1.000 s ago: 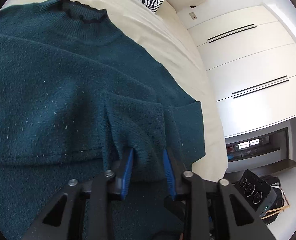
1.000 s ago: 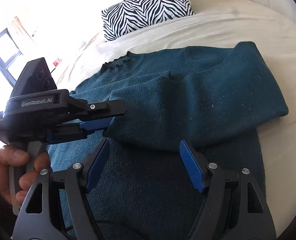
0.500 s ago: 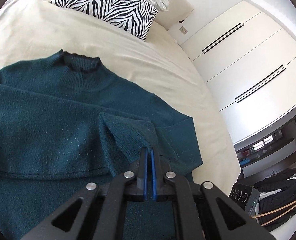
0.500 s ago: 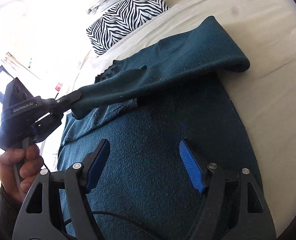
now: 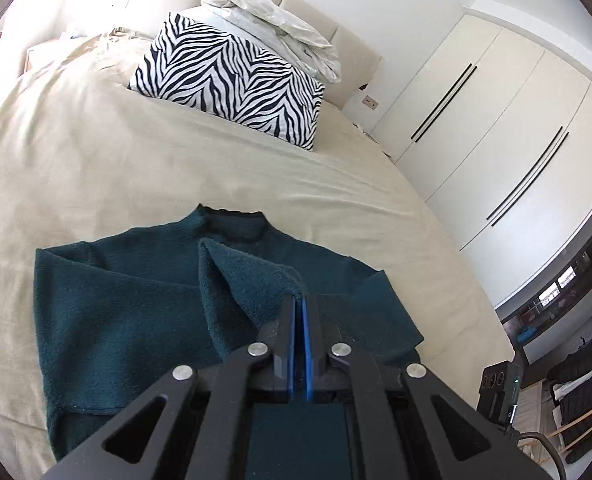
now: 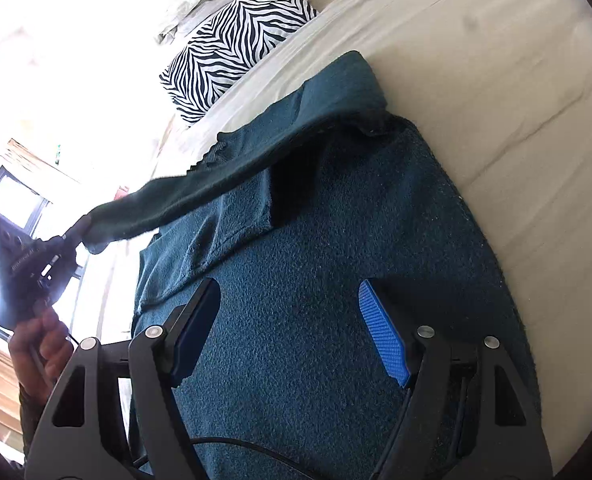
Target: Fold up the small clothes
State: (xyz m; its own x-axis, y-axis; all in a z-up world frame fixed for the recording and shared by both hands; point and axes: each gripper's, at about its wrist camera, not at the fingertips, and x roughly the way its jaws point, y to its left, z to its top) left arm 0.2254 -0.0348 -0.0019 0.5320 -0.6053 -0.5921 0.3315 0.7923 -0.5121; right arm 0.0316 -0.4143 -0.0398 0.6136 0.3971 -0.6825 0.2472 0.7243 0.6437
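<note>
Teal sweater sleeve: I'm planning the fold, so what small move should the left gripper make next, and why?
Probably carry the sleeve further across the sweater body and lower it flat. The left gripper is shut on the cuff, holding the sleeve stretched in the air; the right gripper hovers open over the body.

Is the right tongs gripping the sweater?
No: the right tongs stand wide open above the teal sweater, with nothing pinched between the blue pads.
</note>
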